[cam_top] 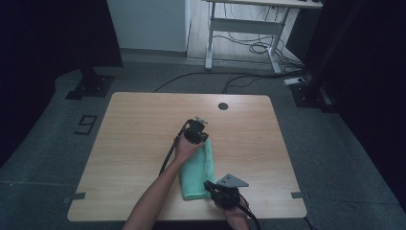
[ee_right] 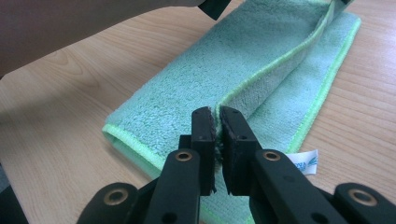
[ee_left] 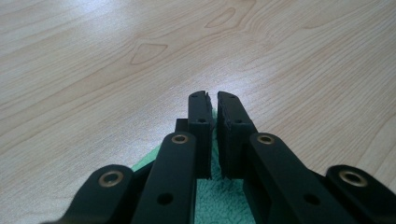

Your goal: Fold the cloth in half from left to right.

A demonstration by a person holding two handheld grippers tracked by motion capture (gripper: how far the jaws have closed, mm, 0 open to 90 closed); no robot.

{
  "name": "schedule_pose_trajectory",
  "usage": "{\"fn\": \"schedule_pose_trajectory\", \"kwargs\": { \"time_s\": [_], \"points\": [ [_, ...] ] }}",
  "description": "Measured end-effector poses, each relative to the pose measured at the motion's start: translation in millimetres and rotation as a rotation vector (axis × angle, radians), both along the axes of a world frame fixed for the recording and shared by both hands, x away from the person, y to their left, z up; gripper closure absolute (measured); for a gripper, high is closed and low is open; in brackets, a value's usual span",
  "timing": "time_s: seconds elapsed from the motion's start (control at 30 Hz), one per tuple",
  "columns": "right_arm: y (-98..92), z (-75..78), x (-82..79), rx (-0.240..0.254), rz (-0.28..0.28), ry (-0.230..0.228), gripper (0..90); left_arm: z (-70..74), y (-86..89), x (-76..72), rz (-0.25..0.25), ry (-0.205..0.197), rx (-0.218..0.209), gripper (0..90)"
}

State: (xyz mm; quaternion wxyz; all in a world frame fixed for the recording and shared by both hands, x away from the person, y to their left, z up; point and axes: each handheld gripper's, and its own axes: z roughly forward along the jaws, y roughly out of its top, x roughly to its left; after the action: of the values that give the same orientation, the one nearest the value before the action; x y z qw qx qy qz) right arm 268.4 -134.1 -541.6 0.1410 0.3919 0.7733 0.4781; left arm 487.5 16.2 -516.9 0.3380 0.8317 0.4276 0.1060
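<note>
Both grippers' fingers [ee_right: 215, 140] nearly closed, each pinching an edge of green towel [ee_right: 243, 70] on table [ee_right: 56, 116].

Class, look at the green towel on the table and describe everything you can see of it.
The towel is mint green, fluffy terry-like cloth with a brighter green stitched edge and a small white label at one side. It lies folded into a long strip on the wooden table, near its front edge. The top layer's edge is lifted slightly. The right tool pinches that edge at the near end; the left tool is shut on the far end.
</note>
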Motion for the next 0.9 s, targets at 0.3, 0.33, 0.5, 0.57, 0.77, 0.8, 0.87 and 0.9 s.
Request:
{"fn": "schedule_pose_trajectory", "kwargs": {
  "time_s": [0.3, 0.33, 0.5, 0.57, 0.77, 0.8, 0.87, 0.9],
  "points": [
    [-1.7, -2.5, -3.0, -0.006, 0.002, 0.012, 82.5, -4.8, -4.1, -0.9, -0.006, 0.004, 0.012, 83.0],
    [-2.5, -3.4, -3.3, -0.007, 0.000, 0.019, 82.5, -5.5, -4.4, -1.0, -0.007, 0.002, 0.014, 82.9],
    [-5.8, -6.5, -5.2, -0.023, -0.011, 0.028, 79.3, -7.6, -6.2, -2.4, -0.006, 0.000, 0.009, 81.3],
    [-7.6, -7.2, -6.6, -0.033, -0.020, 0.022, 77.9, -7.4, -7.1, -3.1, -0.007, 0.000, 0.004, 81.3],
    [-12.3, -9.3, -9.9, -0.045, -0.037, 0.029, 78.1, -3.9, -9.7, -6.3, -0.021, -0.009, 0.005, 82.1],
    [-12.9, -9.4, -10.2, -0.043, -0.036, 0.028, 78.8, -2.8, -10.3, -7.2, -0.025, -0.013, 0.003, 82.2],
    [-14.2, -9.7, -10.8, -0.037, -0.037, 0.037, 78.9, -0.3, -11.6, -8.8, -0.027, -0.019, -0.003, 82.2],
    [-14.9, -10.1, -11.0, -0.037, -0.038, 0.038, 78.5, 0.8, -12.3, -9.3, -0.029, -0.024, -0.005, 82.2]
  ]
}}
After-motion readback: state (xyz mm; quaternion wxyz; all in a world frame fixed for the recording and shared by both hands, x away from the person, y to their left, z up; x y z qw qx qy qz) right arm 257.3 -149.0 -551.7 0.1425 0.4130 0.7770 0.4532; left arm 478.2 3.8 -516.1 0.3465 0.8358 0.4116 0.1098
